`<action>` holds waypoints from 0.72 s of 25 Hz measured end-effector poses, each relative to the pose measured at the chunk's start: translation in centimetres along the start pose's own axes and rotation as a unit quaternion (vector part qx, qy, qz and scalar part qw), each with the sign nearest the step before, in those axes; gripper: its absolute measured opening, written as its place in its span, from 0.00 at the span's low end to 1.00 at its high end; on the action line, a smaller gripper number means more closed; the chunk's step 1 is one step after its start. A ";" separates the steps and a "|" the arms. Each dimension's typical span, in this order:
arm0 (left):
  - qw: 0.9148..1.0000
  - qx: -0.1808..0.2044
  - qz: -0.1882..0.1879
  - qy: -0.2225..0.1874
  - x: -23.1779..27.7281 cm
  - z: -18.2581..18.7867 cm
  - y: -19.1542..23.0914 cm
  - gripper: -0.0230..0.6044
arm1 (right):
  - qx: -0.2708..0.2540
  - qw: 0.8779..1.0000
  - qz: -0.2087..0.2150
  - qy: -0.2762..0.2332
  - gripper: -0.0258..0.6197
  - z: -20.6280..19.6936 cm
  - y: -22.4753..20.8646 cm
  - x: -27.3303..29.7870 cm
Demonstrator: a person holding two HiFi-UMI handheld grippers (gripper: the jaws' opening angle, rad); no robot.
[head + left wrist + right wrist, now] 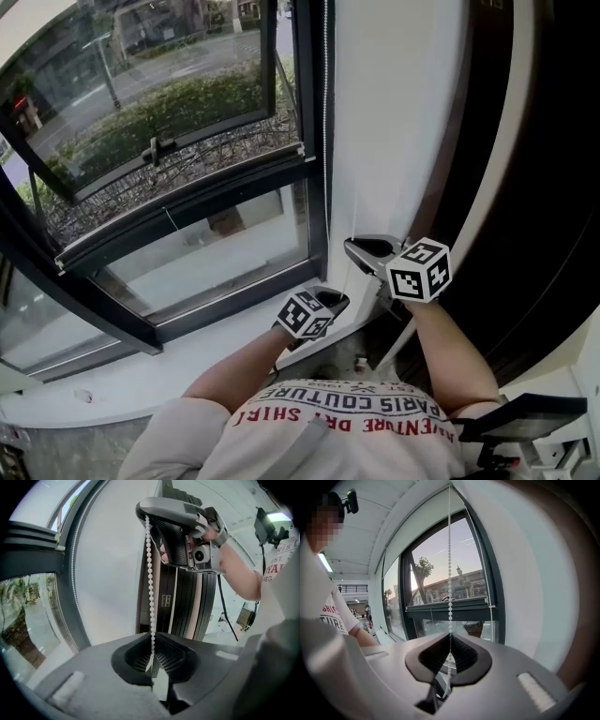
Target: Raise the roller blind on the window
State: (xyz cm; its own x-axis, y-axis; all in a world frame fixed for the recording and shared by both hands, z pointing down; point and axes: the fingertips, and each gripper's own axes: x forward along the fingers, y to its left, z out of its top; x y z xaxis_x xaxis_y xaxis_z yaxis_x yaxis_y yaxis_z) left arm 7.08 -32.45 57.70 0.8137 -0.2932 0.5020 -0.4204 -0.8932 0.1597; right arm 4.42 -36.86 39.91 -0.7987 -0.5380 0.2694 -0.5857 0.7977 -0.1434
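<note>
Window [178,122] beside shirt [347,436] with "PARIS COUTURE" print

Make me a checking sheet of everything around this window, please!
surface: white window sill under the dark window frame.
job's things: white bead chain runs straight between both hand-held grippers; roller blind not seen.
clutter: one tiny thing on the sill, too small to tell.
grippers: left hand-held gripper and right hand-held gripper each shut on the bead chain.
cables: black cable hangs beneath the person's arm.
surroundings: white wall, hedge and street outside.
</note>
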 end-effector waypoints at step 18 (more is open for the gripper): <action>0.969 0.009 -0.041 -0.242 -14.9 18.7 -0.5 0.24 | 0.007 1.000 -0.007 -0.010 0.06 -0.4 1.3 -1.4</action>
State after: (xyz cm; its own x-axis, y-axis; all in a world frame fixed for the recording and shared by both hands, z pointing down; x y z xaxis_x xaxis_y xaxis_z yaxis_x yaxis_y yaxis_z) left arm 2.68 -34.04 34.32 0.9390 -0.3426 0.0297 -0.3426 -0.9249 0.1646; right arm 4.77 -34.95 39.74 -0.7928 -0.5548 0.2524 -0.5988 0.7861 -0.1528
